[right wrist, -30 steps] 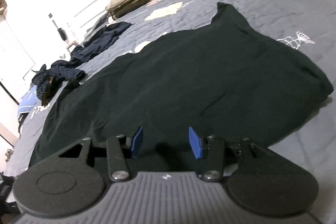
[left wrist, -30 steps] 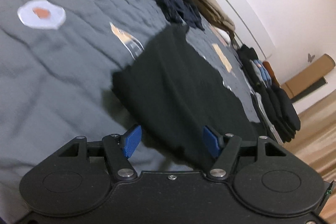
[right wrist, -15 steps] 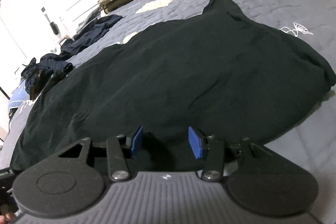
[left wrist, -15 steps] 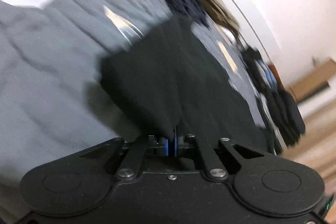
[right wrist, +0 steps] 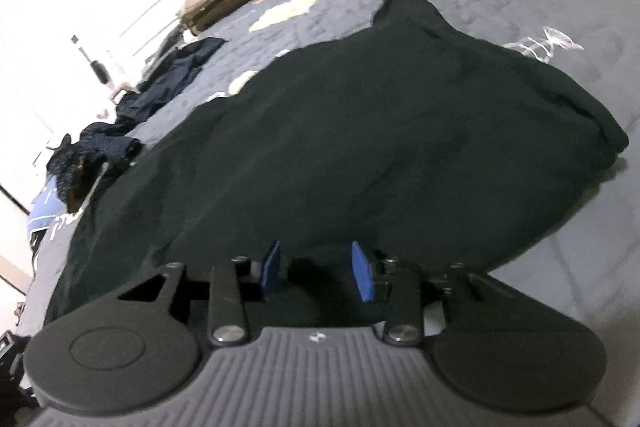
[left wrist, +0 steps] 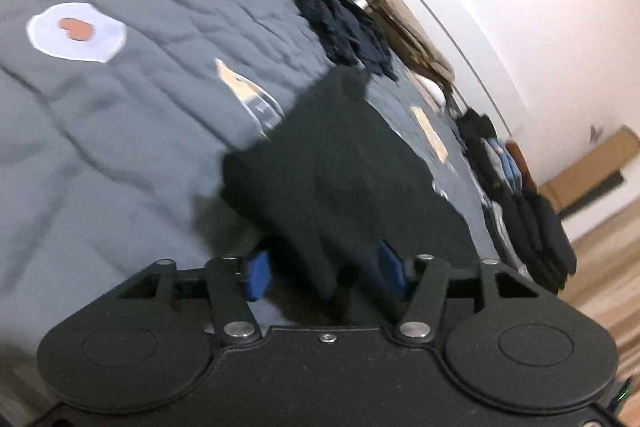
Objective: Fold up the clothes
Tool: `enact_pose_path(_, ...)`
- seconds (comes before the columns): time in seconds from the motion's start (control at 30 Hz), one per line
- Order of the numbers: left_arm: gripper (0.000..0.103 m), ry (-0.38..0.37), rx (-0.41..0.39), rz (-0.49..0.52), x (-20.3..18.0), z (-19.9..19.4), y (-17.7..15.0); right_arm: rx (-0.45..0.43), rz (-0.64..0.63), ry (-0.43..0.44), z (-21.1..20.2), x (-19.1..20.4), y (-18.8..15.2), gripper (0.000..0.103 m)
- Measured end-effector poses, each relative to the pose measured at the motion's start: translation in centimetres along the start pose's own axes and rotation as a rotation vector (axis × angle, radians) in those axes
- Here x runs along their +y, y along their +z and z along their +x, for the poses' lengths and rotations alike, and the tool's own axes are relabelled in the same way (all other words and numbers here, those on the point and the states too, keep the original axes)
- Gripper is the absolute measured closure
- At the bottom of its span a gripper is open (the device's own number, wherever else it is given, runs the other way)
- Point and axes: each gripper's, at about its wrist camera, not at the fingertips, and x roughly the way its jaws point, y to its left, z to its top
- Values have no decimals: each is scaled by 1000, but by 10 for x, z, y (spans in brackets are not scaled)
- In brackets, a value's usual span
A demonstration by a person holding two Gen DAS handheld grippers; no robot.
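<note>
While left gripper [left wrist: 323, 274] fingers open off the black garment [right wrist: 360, 131], right gripper [right wrist: 316, 271] fingers narrow, pads clear; next needs firm hem pinches.

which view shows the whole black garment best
The right wrist view: the black garment lies spread across the grey bedspread, nearly its full outline visible. The left wrist view shows only one end, foreshortened and blurred.

The left gripper [left wrist: 323, 273] angles downward toward 12 o'clock, its jaws opening, blue pads [left wrist: 258, 275] standing apart (a dark fold of cloth hangs loose between them, unpinched). The right gripper [right wrist: 316, 271] tilts down more steeply, jaws closing, pads [right wrist: 363, 277] not yet pressing the cloth between them.
</note>
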Motion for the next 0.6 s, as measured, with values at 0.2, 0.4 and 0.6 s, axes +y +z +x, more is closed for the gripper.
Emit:
enact_pose_path(0.2,43,-56,55,-26,-10,26,-17,-9,-33,58,-7,13,-1,60)
enact_pose_path(0.4,90,-80,31,-53,-16,42,-15,16,-32,53,0,9,-4,59)
enact_pose_path(0.6,99,-201,-33,2,-46,10,11,10,-25,-7,7,-6,-5,60)
